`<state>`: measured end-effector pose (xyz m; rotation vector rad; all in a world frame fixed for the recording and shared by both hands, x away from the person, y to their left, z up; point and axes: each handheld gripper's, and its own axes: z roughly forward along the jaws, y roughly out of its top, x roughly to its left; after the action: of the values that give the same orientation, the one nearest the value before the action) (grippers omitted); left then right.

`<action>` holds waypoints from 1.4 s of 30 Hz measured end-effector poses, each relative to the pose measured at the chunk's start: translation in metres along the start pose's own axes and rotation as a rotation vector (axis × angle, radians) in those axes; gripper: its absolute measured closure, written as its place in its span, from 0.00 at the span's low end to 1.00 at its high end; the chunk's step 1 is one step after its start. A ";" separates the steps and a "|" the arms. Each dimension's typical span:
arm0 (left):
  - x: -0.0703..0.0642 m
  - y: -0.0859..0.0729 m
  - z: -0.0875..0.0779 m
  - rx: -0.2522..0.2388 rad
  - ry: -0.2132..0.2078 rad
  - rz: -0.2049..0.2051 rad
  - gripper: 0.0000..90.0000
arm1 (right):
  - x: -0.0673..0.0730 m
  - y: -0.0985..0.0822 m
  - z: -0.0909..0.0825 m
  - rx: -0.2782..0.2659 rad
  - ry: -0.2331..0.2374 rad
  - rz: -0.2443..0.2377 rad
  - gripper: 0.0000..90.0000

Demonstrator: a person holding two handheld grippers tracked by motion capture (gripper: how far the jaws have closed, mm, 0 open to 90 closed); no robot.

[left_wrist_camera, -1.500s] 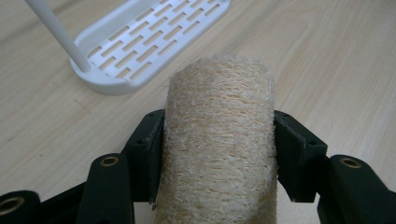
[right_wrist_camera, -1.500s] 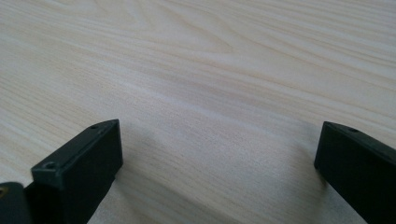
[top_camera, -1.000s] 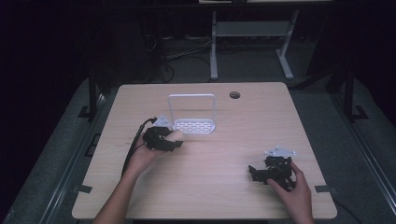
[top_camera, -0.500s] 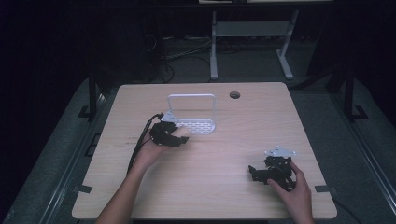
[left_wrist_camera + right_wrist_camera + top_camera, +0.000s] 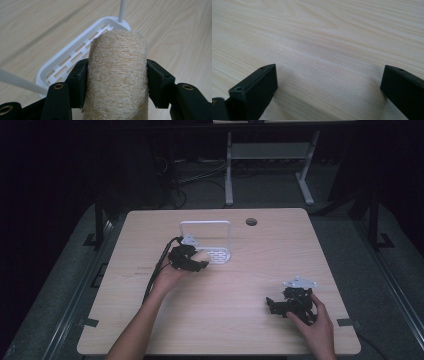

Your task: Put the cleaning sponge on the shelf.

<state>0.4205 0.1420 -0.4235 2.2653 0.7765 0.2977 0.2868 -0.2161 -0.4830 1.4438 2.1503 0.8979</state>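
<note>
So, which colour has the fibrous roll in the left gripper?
Pale beige loofah roll; clearest in the left gripper view.

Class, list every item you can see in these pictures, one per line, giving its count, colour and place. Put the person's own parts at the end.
Table: one, light wood, round hole near the far edge.
Slotted tray: one, white, thin upright frame, far-left part of the table.
Loofah sponge: one, beige, clamped in the left claw, its tip over the near end of the tray.
Stand: one, grey, on the floor behind the table.
Left claw: one, black, shut on the sponge, beside the tray.
Right claw: one, black, open, near-right of the table.
Hands: two, one per claw.
</note>
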 end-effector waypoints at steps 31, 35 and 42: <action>-0.002 0.027 0.053 0.034 0.035 -0.013 0.46 | 0.000 0.000 0.000 0.000 0.000 0.000 0.01; -0.003 0.028 0.058 0.056 0.043 -0.010 0.46 | 0.000 0.000 0.000 0.000 0.000 0.000 0.01; -0.004 0.030 0.066 0.083 0.048 0.012 0.45 | 0.000 0.000 0.000 0.000 0.000 0.000 0.01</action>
<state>0.4583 0.0861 -0.4505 2.3486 0.8144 0.3322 0.2868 -0.2161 -0.4830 1.4441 2.1500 0.8983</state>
